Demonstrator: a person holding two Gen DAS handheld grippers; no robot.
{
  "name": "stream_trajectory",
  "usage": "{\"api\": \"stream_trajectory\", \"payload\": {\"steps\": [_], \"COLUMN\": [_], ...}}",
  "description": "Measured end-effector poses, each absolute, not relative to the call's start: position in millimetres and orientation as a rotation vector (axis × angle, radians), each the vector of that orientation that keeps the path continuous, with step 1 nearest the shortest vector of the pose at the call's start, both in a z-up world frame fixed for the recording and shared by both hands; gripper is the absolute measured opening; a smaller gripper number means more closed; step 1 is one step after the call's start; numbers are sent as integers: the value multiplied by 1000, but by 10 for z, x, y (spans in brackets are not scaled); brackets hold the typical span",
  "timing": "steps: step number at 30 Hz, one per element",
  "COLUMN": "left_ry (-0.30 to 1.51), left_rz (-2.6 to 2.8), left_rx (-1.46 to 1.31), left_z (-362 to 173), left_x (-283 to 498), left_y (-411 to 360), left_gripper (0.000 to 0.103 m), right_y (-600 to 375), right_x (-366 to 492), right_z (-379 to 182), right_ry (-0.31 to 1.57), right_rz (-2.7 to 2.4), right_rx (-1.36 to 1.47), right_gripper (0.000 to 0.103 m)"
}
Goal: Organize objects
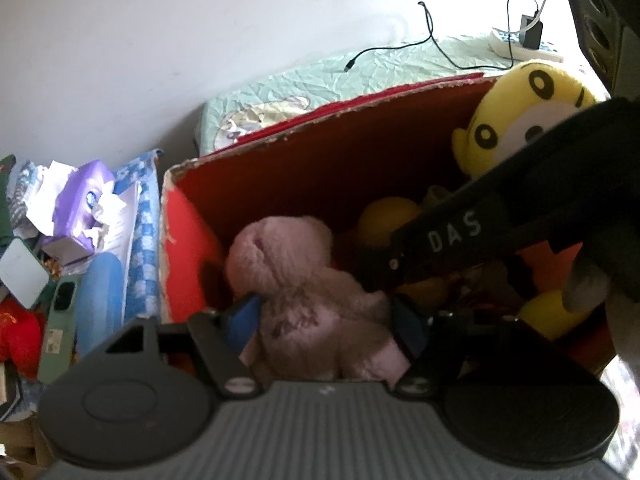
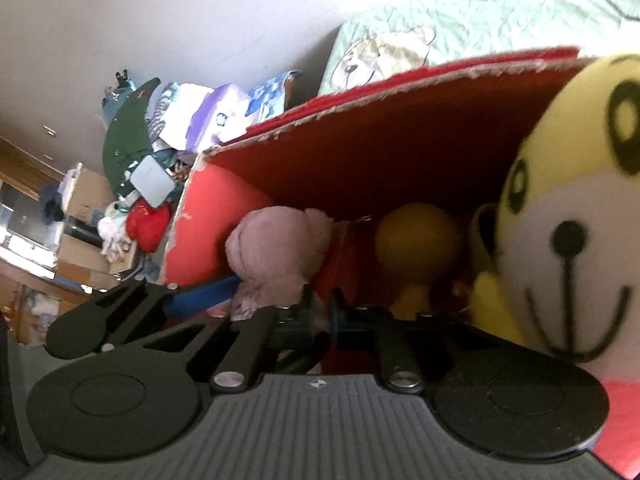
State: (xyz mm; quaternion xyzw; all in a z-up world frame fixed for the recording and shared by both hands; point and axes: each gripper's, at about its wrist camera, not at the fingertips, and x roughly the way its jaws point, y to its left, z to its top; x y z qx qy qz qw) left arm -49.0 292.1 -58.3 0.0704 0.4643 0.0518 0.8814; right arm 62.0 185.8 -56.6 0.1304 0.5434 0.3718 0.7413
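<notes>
Box: a red cardboard box [image 1: 320, 152] with torn edges, open at the top, holds the toys. A bed with a pale green sheet [image 1: 360, 68] is behind it.
Pink toy: the pink plush toy [image 1: 304, 292] sits at the left side of the box, near the left wall. Its round head is up and away from the camera, and its body comes down toward the left gripper, so its long way runs straight along the fingers.
Left gripper: the left gripper [image 1: 324, 320] has its blue fingers [image 1: 244, 320] on both sides of the pink toy's body and squeezes it. It is gripping the toy.
Right gripper: the right gripper [image 2: 320, 312] is closed all the way, fingers together. I think nothing is between them, but that spot is dark, so I am not sure.
Yellow toy: the yellow plush toy [image 2: 568, 216] with a white face leans at the right side of the box, very near the right gripper, a little to its right.
Other toys: a round yellow thing [image 2: 416, 240] lies deep in the box between the two plush toys.
Nearer hand: the left one already has the pink toy. The right one is nearest the yellow toy.
Next move: most likely the pink toy gets lifted up or set down by the left hand.
</notes>
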Motion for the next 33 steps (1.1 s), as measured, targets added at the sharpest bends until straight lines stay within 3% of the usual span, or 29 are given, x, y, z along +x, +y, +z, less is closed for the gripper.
{"api": "stream_trajectory", "payload": {"steps": [15, 20, 33], "left_ry": [976, 979, 987], "left_rz": [134, 146, 176], "left_rx": [178, 188, 240], "left_z": [-617, -630, -688], "left_x": [-494, -479, -441], "left_y": [2873, 2857, 2797], "left_gripper": [75, 77, 80], "right_y": [1830, 1767, 1607], "right_x": [588, 601, 571], "right_z": [-586, -583, -529], "right_ry": [1196, 1194, 1110], "right_rz": [825, 820, 776], "right_rx": [319, 348, 290], "right_gripper": [9, 19, 18]}}
